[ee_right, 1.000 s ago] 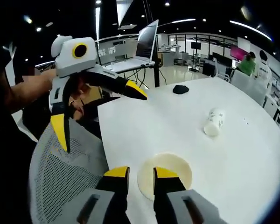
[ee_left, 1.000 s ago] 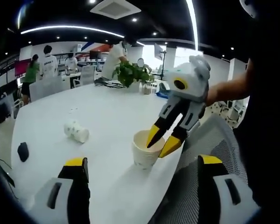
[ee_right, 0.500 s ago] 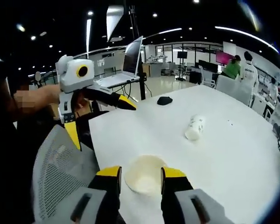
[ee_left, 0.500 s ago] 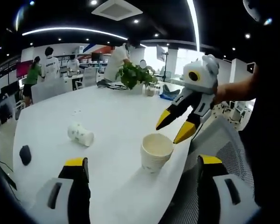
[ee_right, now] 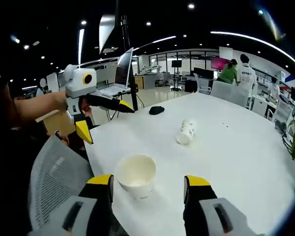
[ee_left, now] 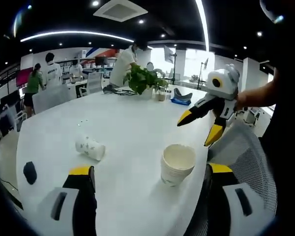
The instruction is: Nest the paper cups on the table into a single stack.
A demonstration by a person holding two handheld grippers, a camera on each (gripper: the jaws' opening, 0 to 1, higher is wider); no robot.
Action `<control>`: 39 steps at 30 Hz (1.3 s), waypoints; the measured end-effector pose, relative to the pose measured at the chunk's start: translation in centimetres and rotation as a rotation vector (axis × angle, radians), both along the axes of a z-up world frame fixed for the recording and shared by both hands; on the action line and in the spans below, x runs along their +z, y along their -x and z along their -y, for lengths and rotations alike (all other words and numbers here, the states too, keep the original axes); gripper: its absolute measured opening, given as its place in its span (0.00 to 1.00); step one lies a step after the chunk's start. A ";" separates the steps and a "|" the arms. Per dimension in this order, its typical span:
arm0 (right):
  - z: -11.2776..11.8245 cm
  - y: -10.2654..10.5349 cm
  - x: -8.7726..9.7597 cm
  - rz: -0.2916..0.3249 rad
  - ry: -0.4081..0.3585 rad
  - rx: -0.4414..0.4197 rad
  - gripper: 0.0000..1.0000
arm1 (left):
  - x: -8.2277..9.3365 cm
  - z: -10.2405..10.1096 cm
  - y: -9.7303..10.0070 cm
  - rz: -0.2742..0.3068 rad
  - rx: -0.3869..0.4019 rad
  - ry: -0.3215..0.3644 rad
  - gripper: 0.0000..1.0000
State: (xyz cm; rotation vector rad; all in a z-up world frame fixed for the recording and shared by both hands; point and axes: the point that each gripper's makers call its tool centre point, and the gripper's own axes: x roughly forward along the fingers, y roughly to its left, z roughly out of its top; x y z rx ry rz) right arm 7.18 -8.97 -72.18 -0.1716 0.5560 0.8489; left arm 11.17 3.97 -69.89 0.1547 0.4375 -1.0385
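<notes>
Broad white round-edged table [ee_left: 128,123] in open-plan office. Upright cream paper cup stack [ee_left: 177,163] near edge; second patterned paper cup [ee_left: 90,148] lying sideways, well apart. Left gripper [ee_left: 147,184] and right gripper [ee_right: 148,187] both released, holding nothing. Grey mesh chair [ee_right: 54,182] beside edge.

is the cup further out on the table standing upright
No, that paper cup lies on its side on the table, apart from the upright cup stack.

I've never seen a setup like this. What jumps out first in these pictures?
Probably the upright stack of paper cups near the edge of the big white table, with a lone paper cup lying on its side farther in. Both hand-held grippers, the right and the left, hover open nearby, holding nothing.
</notes>
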 end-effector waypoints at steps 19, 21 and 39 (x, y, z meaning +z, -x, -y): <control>4.5 1.0 -0.9 0.036 -0.054 -0.140 0.94 | -0.8 -0.1 -8.9 0.088 0.035 -0.049 0.91; 4.8 1.0 -1.0 0.039 -0.062 -0.149 0.97 | -1.2 -0.3 -9.9 0.092 0.035 -0.057 0.91; 6.4 1.8 -2.6 0.049 -0.066 -0.203 1.00 | -3.9 0.5 -17.9 0.146 0.049 -0.111 0.87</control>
